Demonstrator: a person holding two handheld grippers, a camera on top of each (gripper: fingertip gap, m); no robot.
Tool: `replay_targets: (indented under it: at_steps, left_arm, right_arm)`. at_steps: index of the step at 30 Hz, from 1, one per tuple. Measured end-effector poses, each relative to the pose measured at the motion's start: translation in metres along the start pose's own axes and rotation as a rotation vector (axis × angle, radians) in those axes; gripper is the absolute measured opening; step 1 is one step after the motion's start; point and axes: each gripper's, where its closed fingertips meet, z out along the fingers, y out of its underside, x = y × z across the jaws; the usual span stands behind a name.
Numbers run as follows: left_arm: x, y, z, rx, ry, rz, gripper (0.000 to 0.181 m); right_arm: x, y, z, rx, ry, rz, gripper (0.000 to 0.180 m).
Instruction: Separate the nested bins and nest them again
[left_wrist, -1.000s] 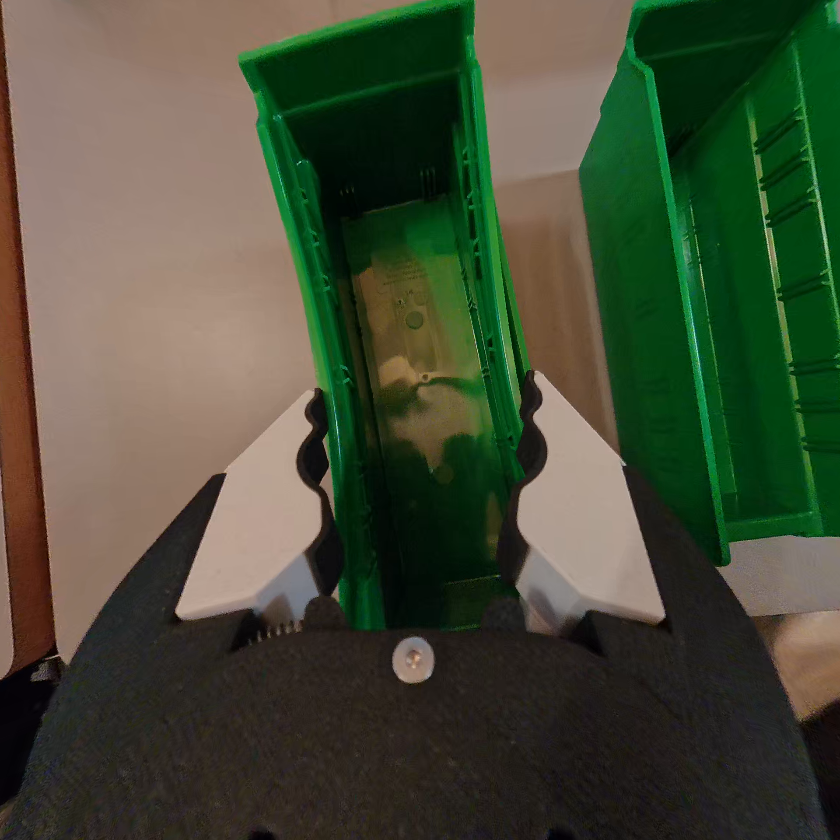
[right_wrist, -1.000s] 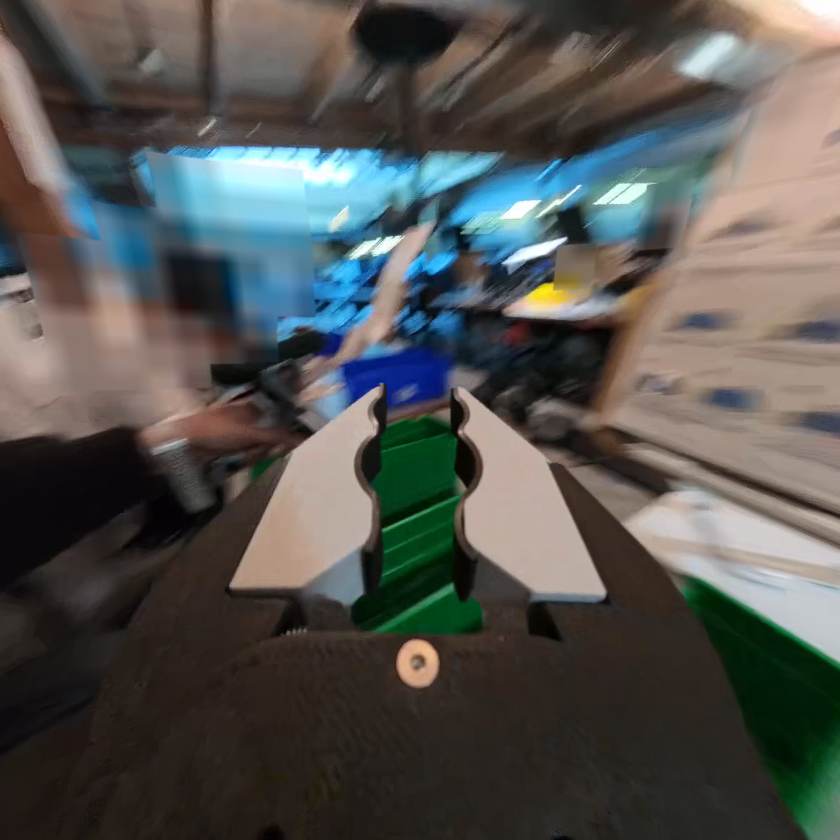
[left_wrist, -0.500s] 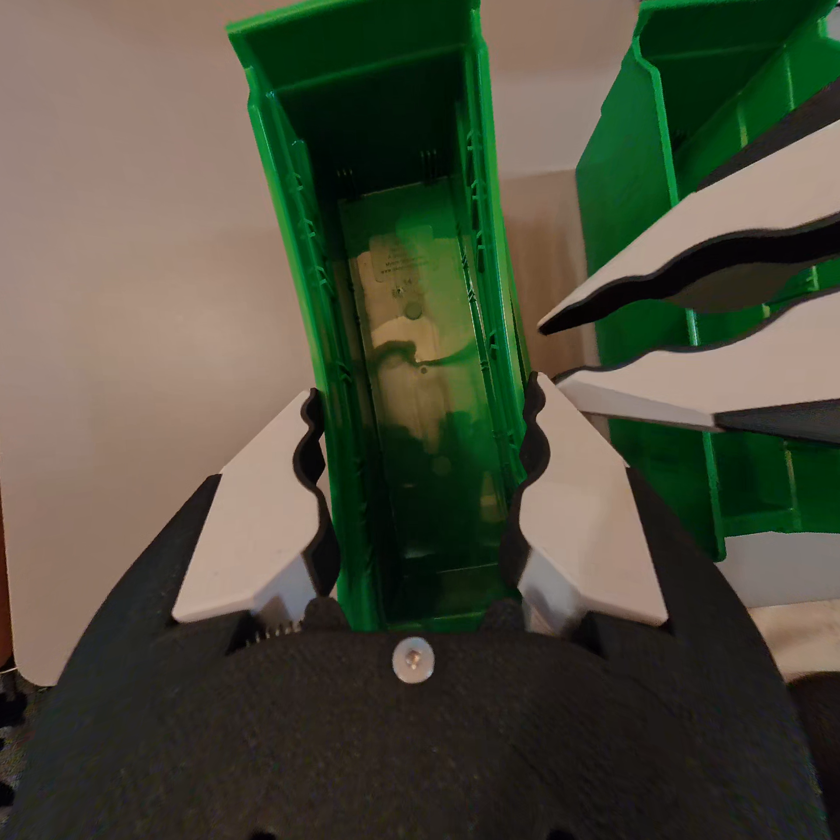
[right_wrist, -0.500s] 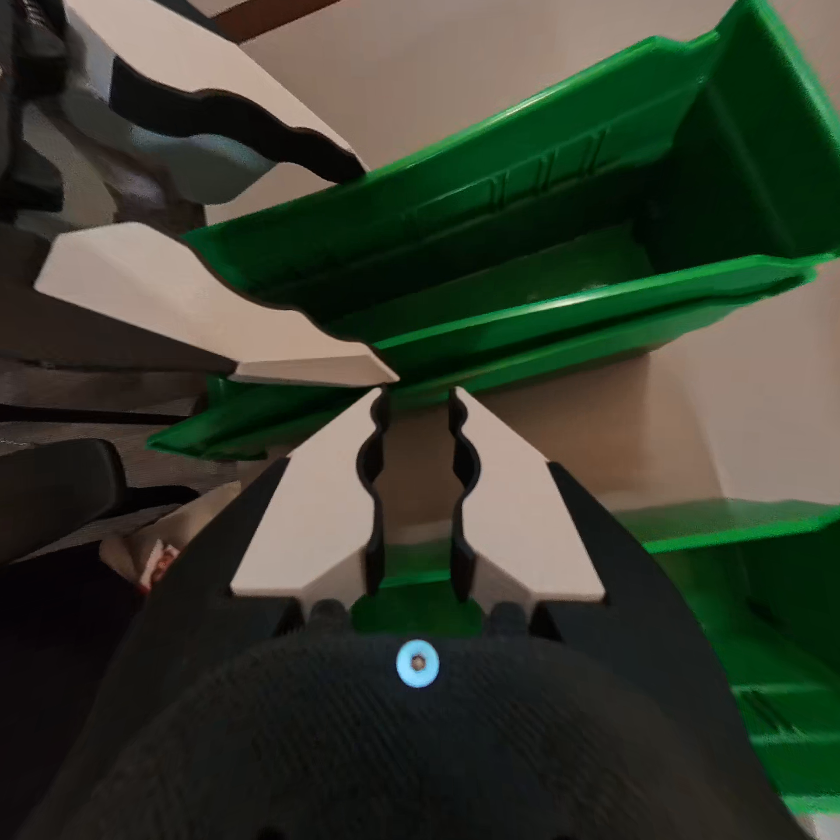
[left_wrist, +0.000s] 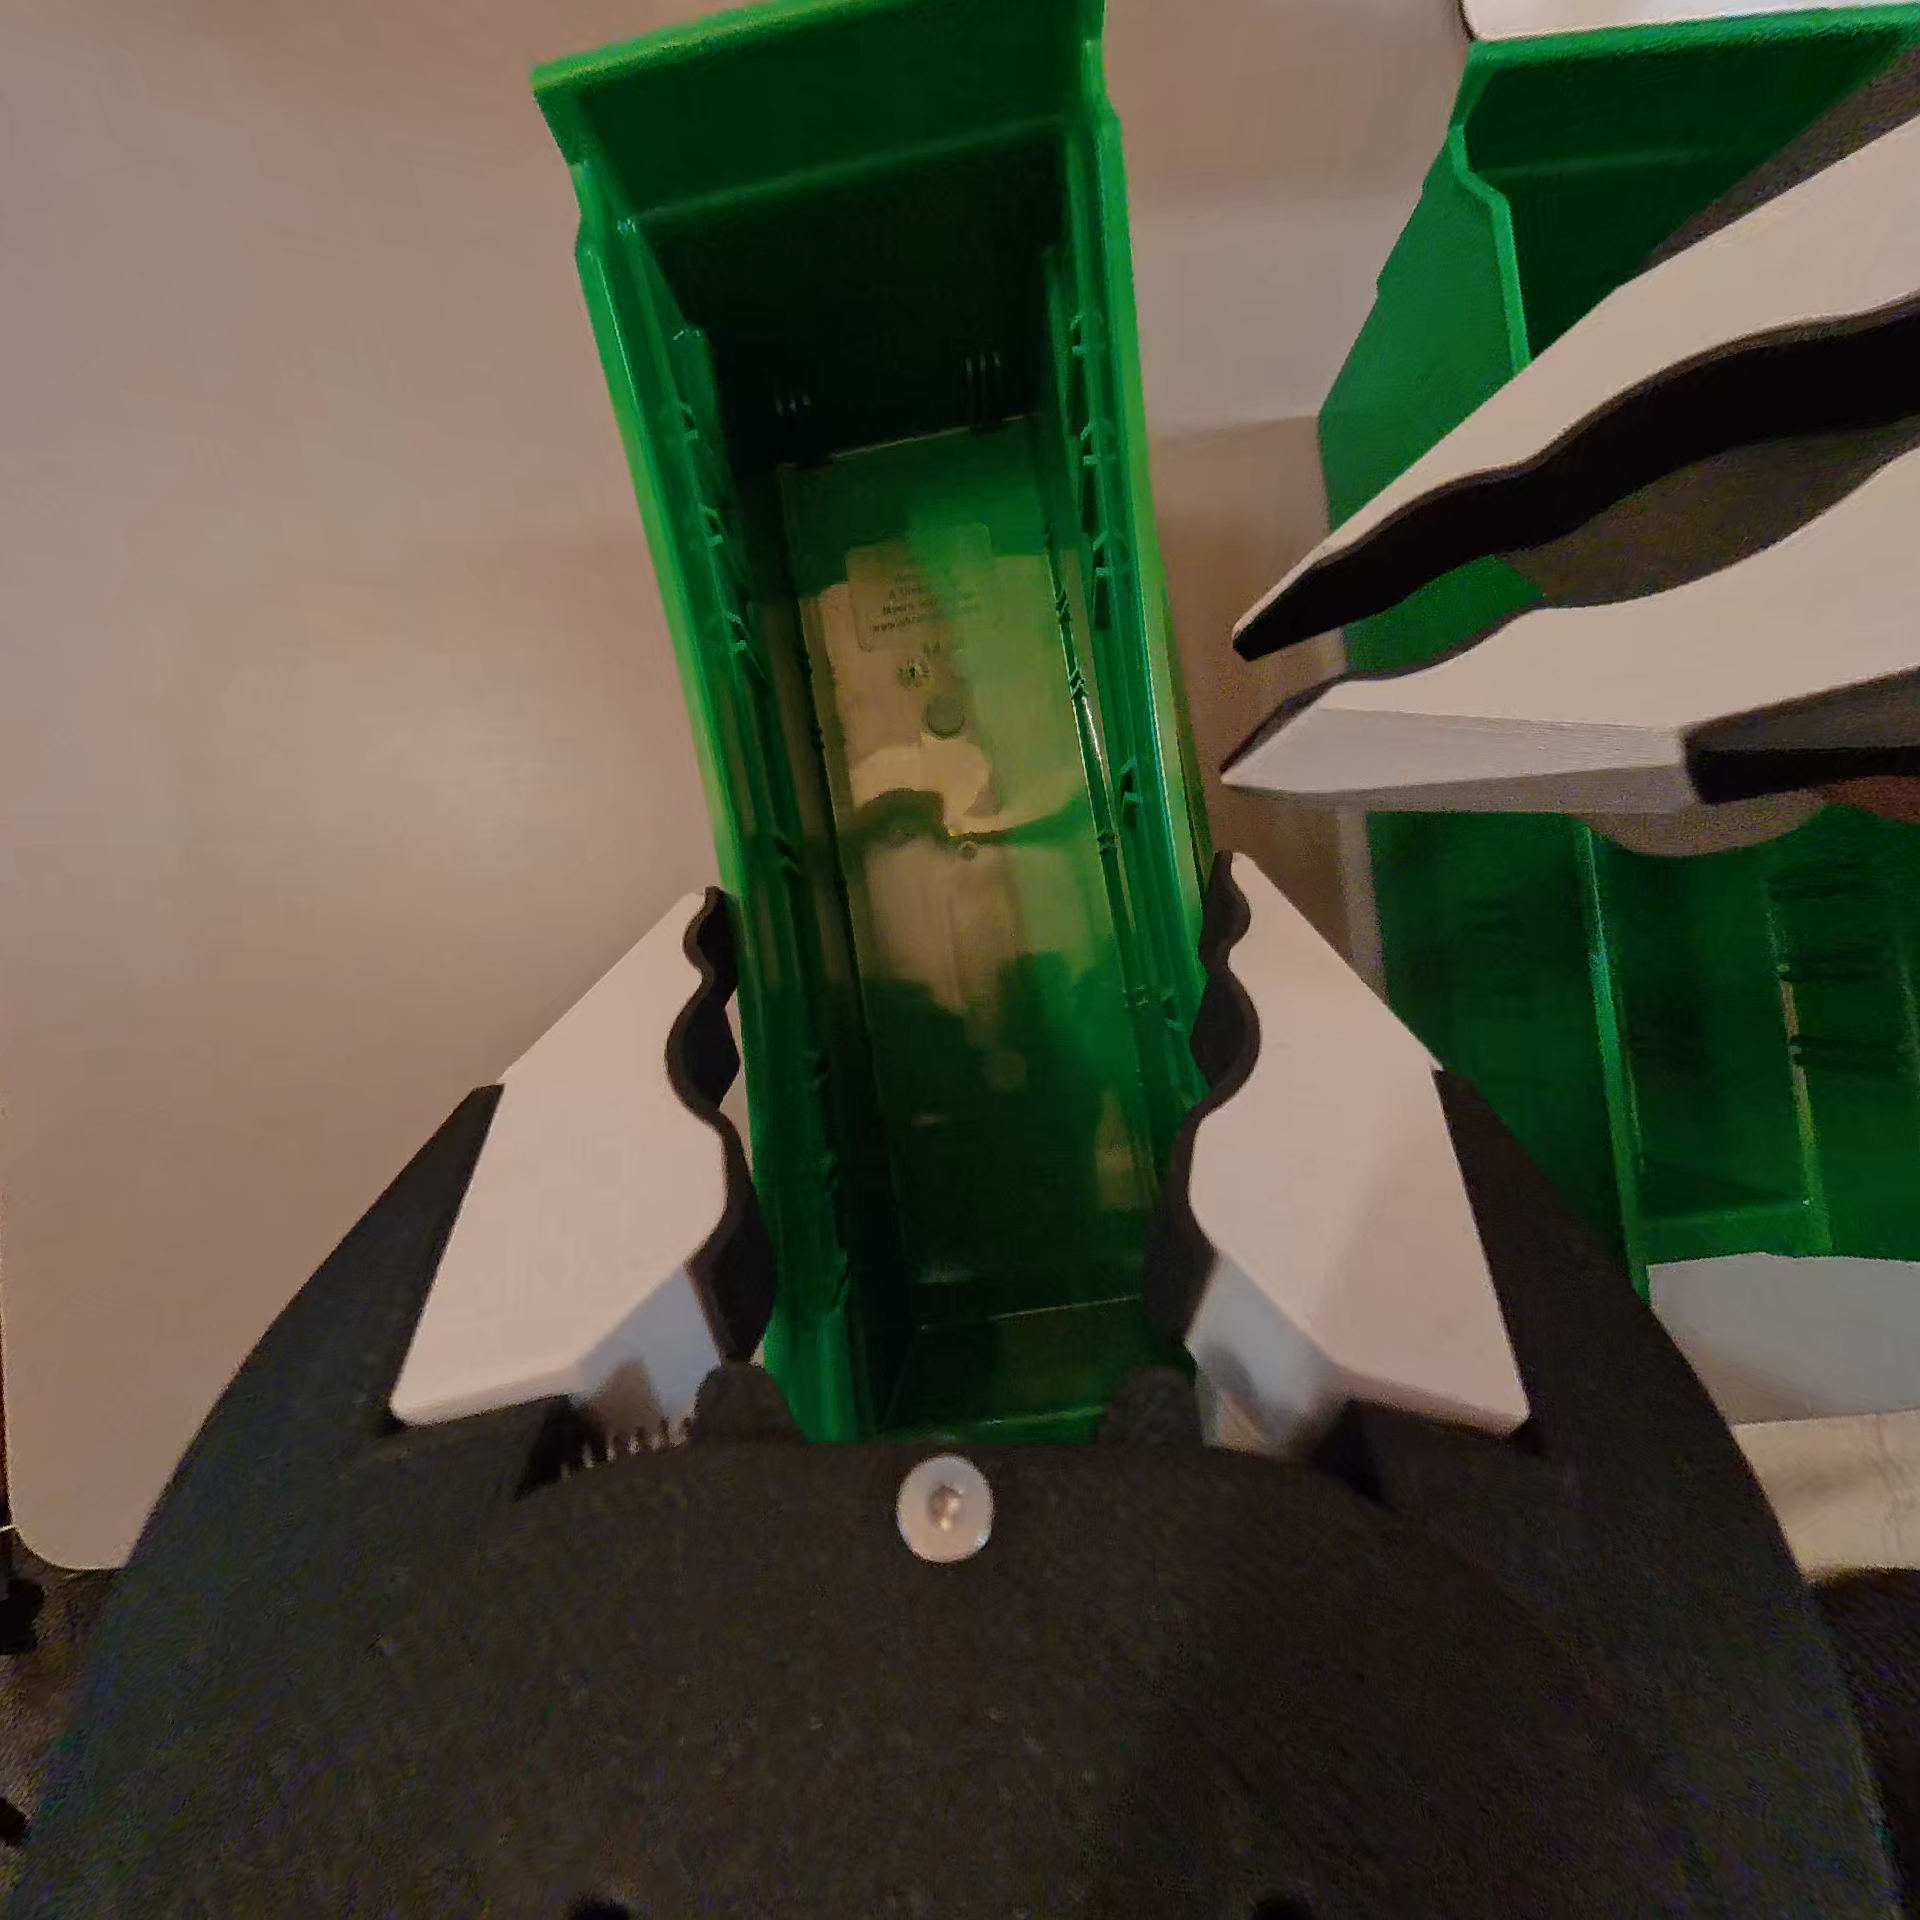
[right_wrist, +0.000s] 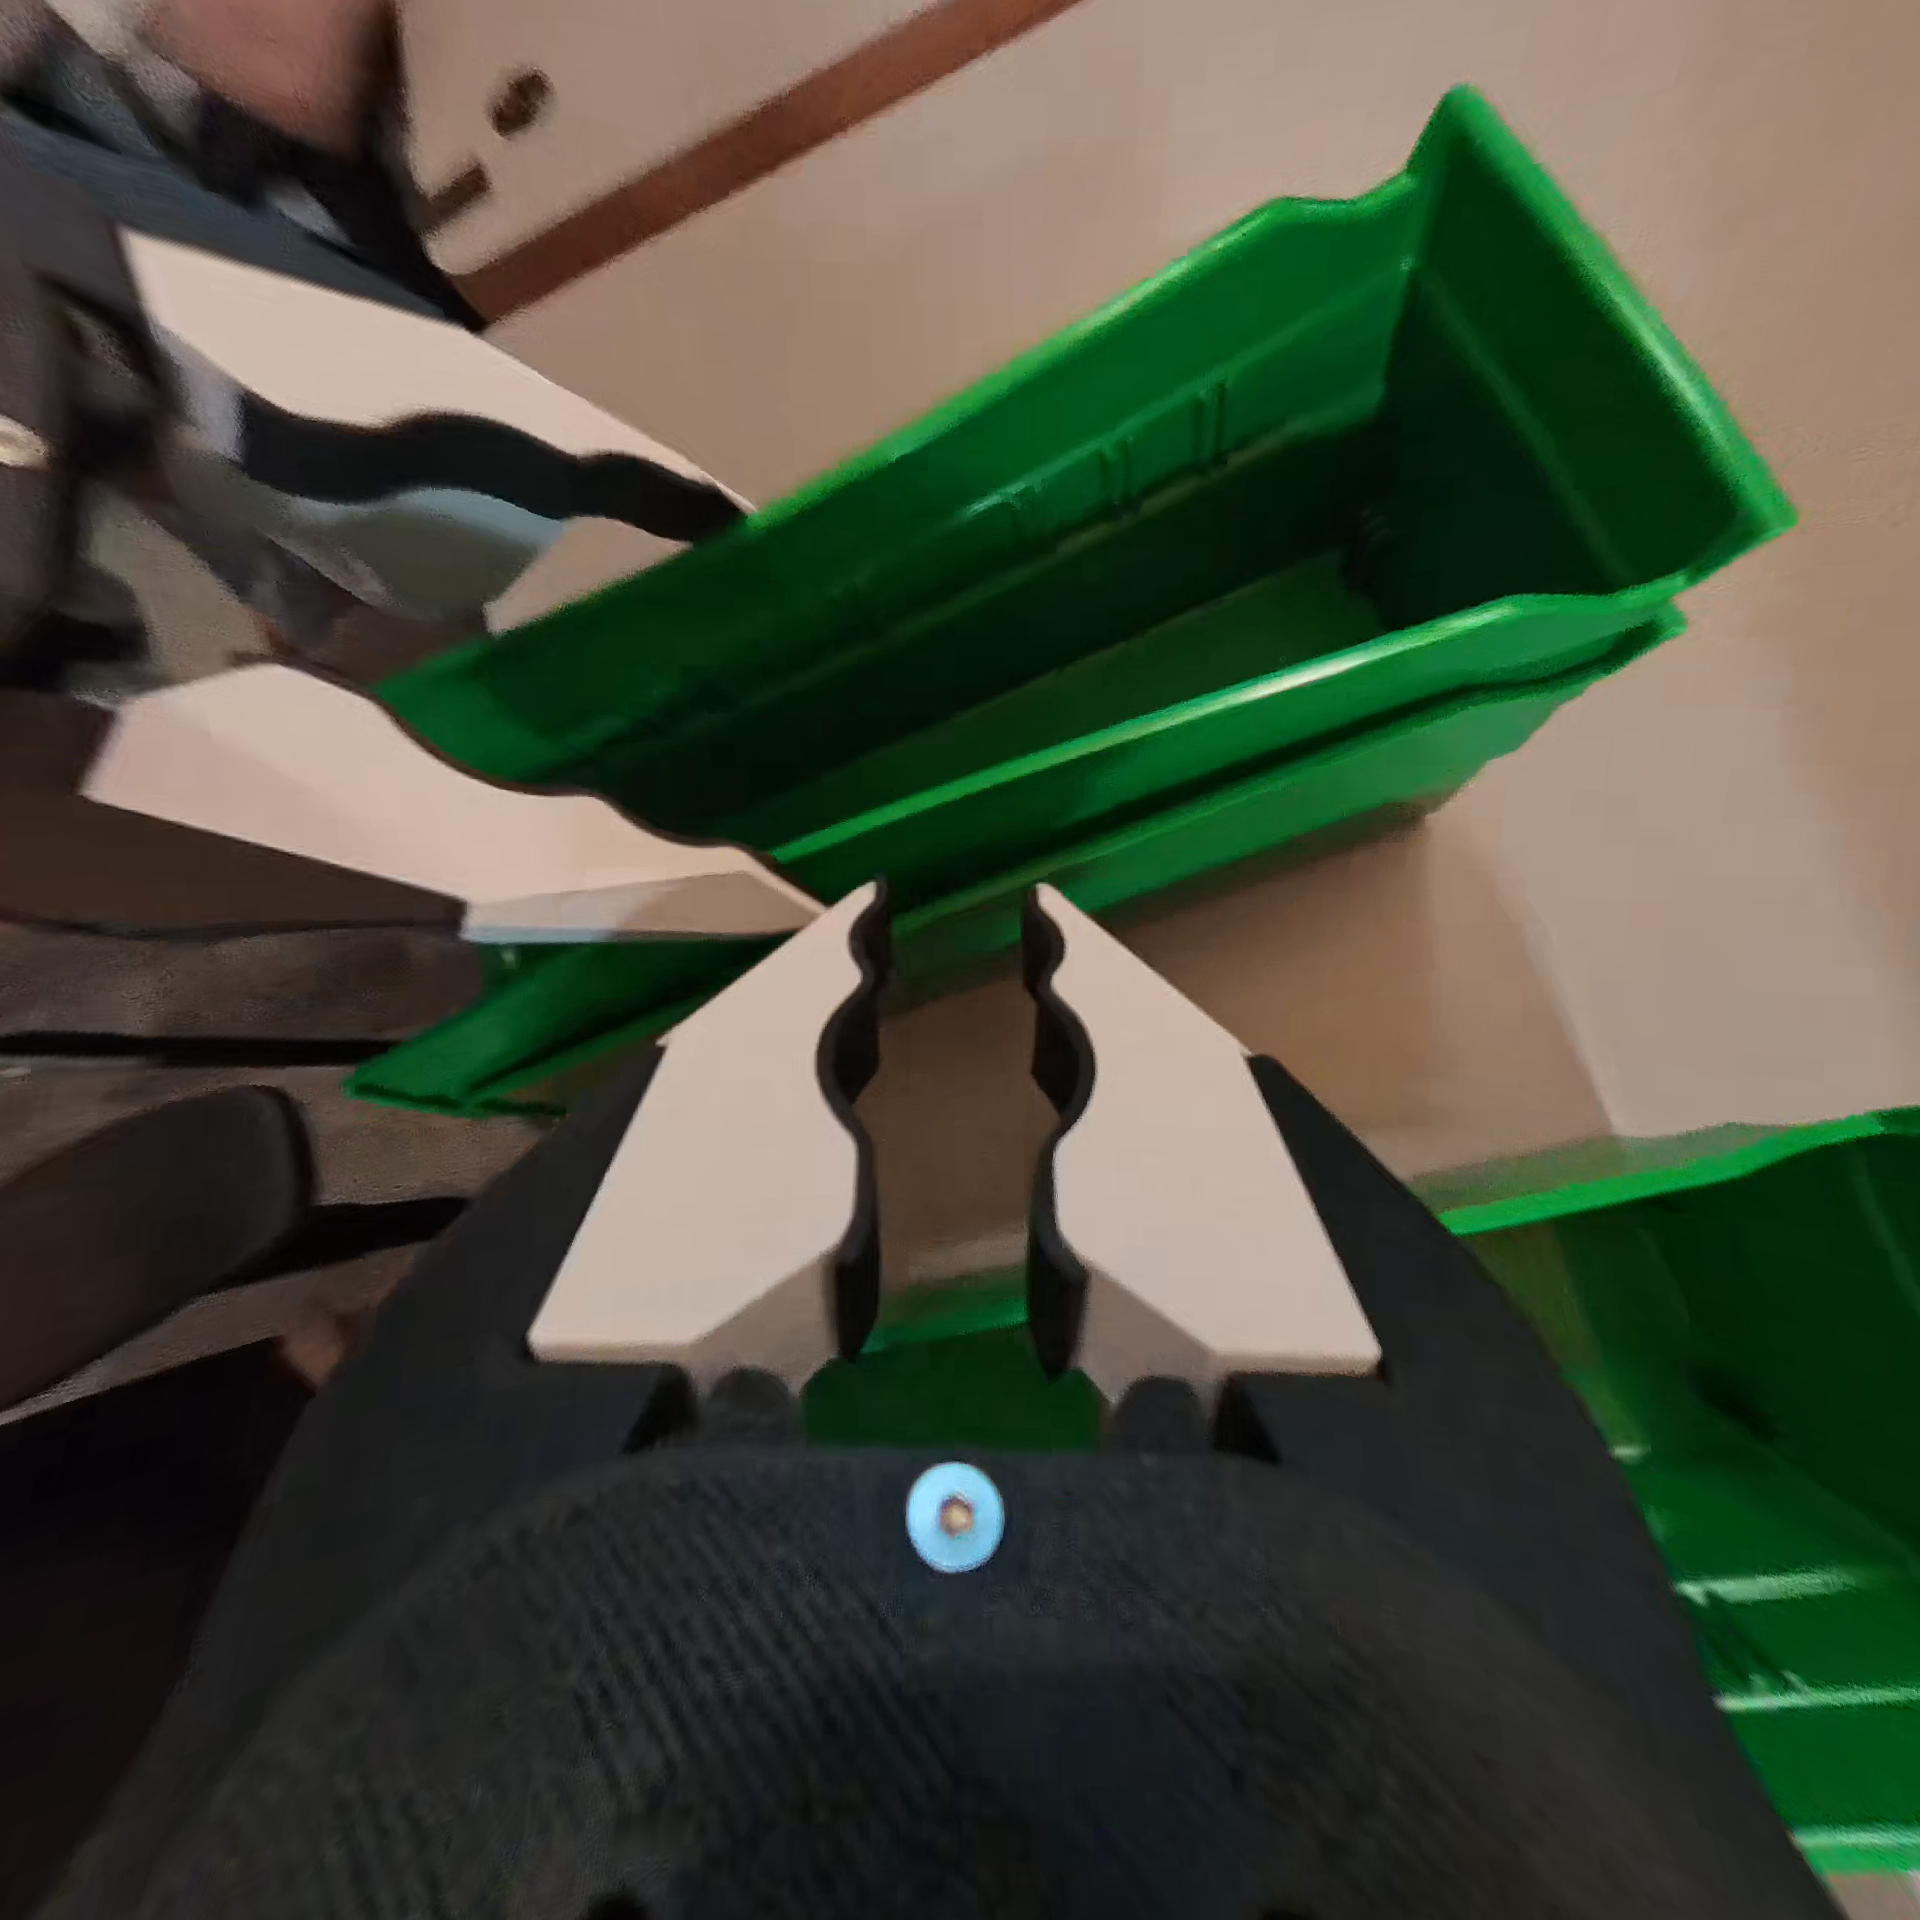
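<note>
Table (left_wrist: 260, 623): pale beige surface under everything you are working on.

Second green bin (left_wrist: 1507, 987): stands on the table to the right of your held stack, open side up; in the right wrist view it fills the lower right corner (right_wrist: 1766, 1403).

Nested green bins (left_wrist: 904, 727): a long narrow stack, one bin seated inside another, their two rims showing one under the other in the right wrist view (right_wrist: 1143, 644). The stack sits in front of your left gripper, with its near end between the fingers. A pale label lies on the inner floor.

Left gripper (left_wrist: 966, 1091): your jaws are spread wide and clenched on the near end of the nested green bins, one black wavy pad against each outer side wall. From the right wrist view it enters at the left (right_wrist: 582, 707).

Right gripper (right_wrist: 956, 1091): your jaws stand a little apart with nothing between them, tips just beside the lower rim of the stack. The left wrist view shows it entering from the right (left_wrist: 1288, 686), tips near the stack's right wall.
</note>
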Motion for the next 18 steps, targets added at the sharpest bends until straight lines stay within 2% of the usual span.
replay_targets:
  at_steps: [4,11,12,13,14,15,18]
  left_arm:
    - [0.002,-0.007,-0.003,0.015,0.015,-0.021,0.090]
    - [0.004,-0.009,-0.004,0.032,-0.020,0.017,0.087]
    - [0.005,-0.012,-0.006,0.058,-0.007,-0.001,0.044]
    - [-0.018,-0.027,-0.017,0.170,-0.126,0.000,0.001]
    - [-0.020,-0.035,-0.026,0.235,-0.093,0.006,0.003]
    - [-0.021,-0.032,-0.028,0.208,-0.038,-0.034,0.002]
    - [-0.022,-0.026,-0.031,0.166,0.038,-0.077,0.000]
  right_arm:
    - [0.005,0.009,0.012,-0.066,0.018,0.002,0.030]
    - [0.006,0.018,0.024,-0.106,-0.001,0.027,0.027]
    - [0.012,0.026,0.025,-0.152,0.039,0.015,0.028]
    - [0.023,0.032,0.023,-0.187,0.106,-0.018,0.029]
    - [0.028,0.027,0.023,-0.139,0.120,-0.024,0.029]
    - [0.022,0.022,0.024,-0.092,0.063,0.013,0.017]
    - [0.016,0.017,0.026,-0.050,0.002,0.056,0.019]
